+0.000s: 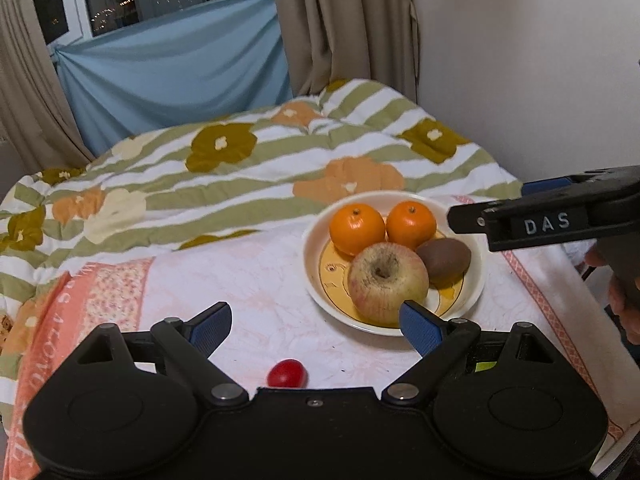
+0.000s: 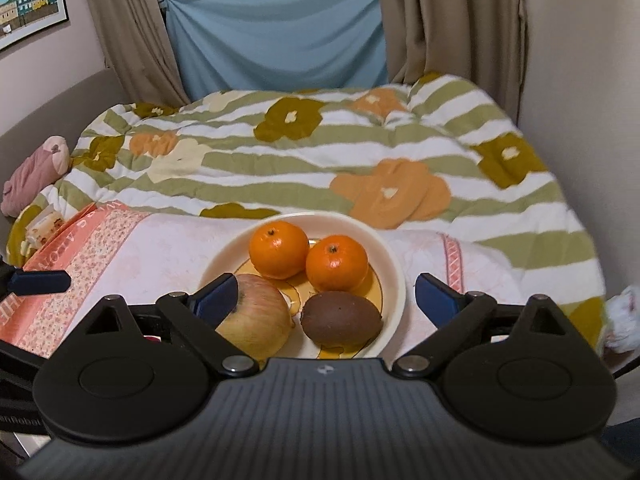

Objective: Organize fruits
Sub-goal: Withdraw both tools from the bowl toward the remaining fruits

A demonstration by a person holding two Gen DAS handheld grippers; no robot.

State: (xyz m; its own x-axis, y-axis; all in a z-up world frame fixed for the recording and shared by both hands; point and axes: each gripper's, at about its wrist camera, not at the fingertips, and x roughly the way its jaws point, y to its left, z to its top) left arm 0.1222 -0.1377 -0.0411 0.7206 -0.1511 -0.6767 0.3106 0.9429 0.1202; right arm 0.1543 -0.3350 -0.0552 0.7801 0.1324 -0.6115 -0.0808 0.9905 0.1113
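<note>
A cream plate point(image 1: 309, 258) point(image 2: 397, 280) on the pink cloth holds two oranges point(image 1: 357, 229) point(image 2: 278, 250), an apple point(image 1: 384, 280) point(image 2: 260, 320) and a brown kiwi point(image 1: 444, 258) point(image 2: 340, 318). A small red tomato point(image 1: 287, 374) lies on the cloth, close in front of my left gripper point(image 1: 316, 308). That gripper is open and holds nothing. My right gripper point(image 2: 326, 280) hangs open over the plate's near side, with the kiwi free below it. From the left wrist, the right gripper point(image 1: 488, 206) reaches in at the right, beside the plate.
The pink cloth point(image 1: 256, 280) covers the near part of a bed. A green-striped floral quilt point(image 2: 320, 152) lies behind it. A wall point(image 1: 540, 80) runs along the right, with curtains and a window at the back. A pink plush point(image 2: 32, 172) sits at the far left.
</note>
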